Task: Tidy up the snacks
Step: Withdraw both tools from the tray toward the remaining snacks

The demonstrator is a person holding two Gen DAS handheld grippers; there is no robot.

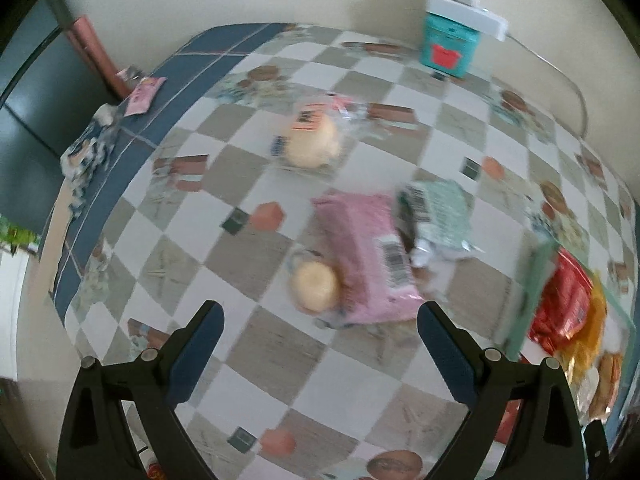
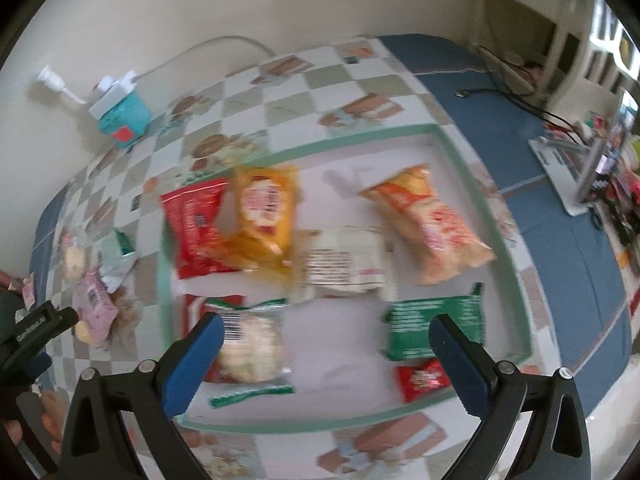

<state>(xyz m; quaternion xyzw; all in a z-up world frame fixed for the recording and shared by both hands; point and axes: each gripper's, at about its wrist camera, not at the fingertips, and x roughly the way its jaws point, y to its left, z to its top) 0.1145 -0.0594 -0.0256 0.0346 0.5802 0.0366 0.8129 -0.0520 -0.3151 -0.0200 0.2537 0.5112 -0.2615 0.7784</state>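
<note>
In the left wrist view my left gripper (image 1: 320, 320) is open above the checked tablecloth, nothing between its fingers. Just ahead lie a pink packet (image 1: 362, 256), a round bun in clear wrap (image 1: 314, 286) against it, a pale green packet (image 1: 440, 212) and a second wrapped bun (image 1: 312, 140) farther off. In the right wrist view my right gripper (image 2: 326, 330) is open over a white tray with a green rim (image 2: 468, 184). The tray holds several snacks: a red packet (image 2: 196, 224), a yellow packet (image 2: 266, 208), an orange packet (image 2: 428, 220), a white packet (image 2: 344, 264), a green packet (image 2: 432, 324), a clear cracker pack (image 2: 252, 344).
A teal box (image 1: 450, 46) with a white power strip (image 1: 464, 10) on it stands at the table's far edge by the wall. A small pink packet (image 1: 142, 94) lies on the blue border at far left. The tray's edge (image 1: 532, 292) shows at the right. Cables (image 2: 516, 96) lie far right.
</note>
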